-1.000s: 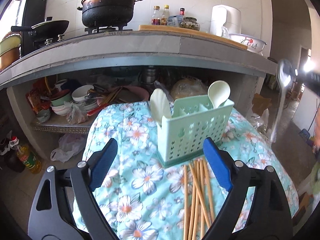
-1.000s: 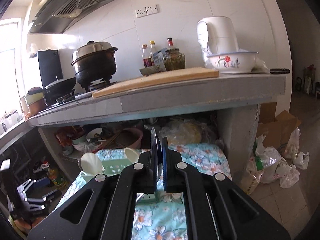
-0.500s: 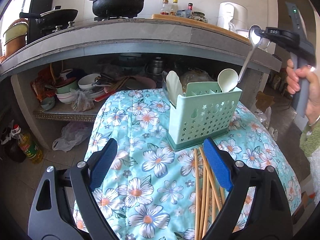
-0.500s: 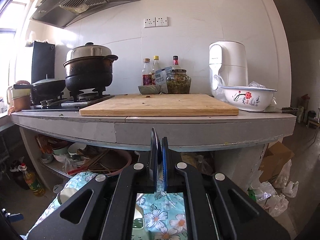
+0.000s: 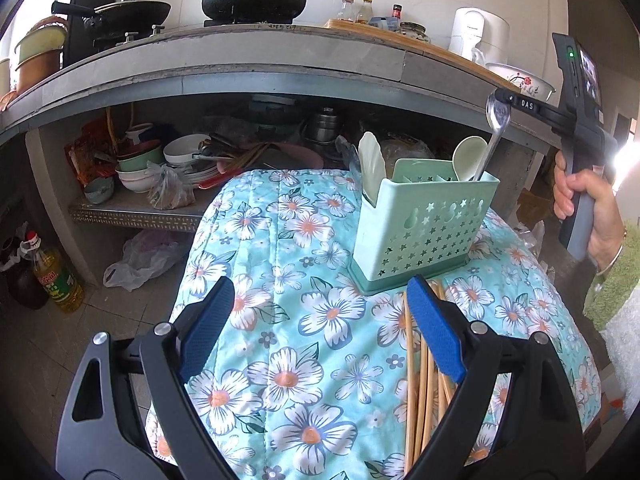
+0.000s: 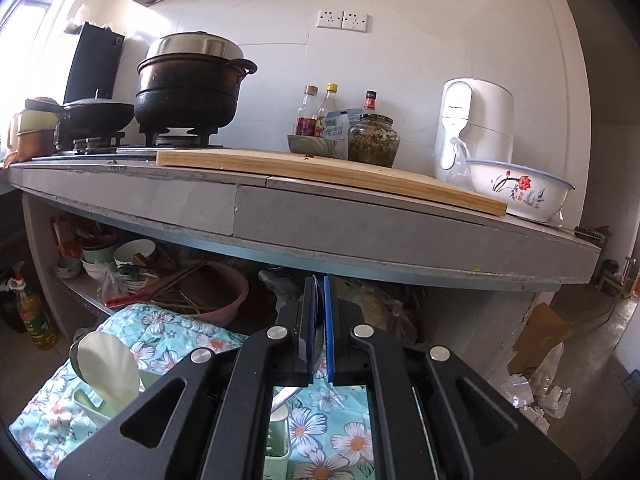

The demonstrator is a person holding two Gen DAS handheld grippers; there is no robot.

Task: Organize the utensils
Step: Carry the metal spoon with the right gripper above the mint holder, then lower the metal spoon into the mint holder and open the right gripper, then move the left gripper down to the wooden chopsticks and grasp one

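The metal spoon [image 5: 495, 132] hangs bowl-up from the right gripper [image 5: 505, 99], whose fingers are clamped on the spoon's bowl end, with the handle slanting down into the right rear compartment of the mint-green utensil caddy [image 5: 420, 232]. Holding it by the bowl leaves the long handle free to slide in first, so it will stand like the two pale green spoons [image 5: 468, 156] already upright inside. In the right wrist view the blue pads [image 6: 328, 332] sit nearly together with a thin sliver of metal between them. The caddy stands on the flowered cloth [image 5: 280, 264] covering the counter, below the stove shelf. The left gripper [image 5: 320, 332] hovers with its fingers wide apart and nothing between them, low over the cloth beside the bundle of wooden chopsticks [image 5: 416, 380], probably the next pick.
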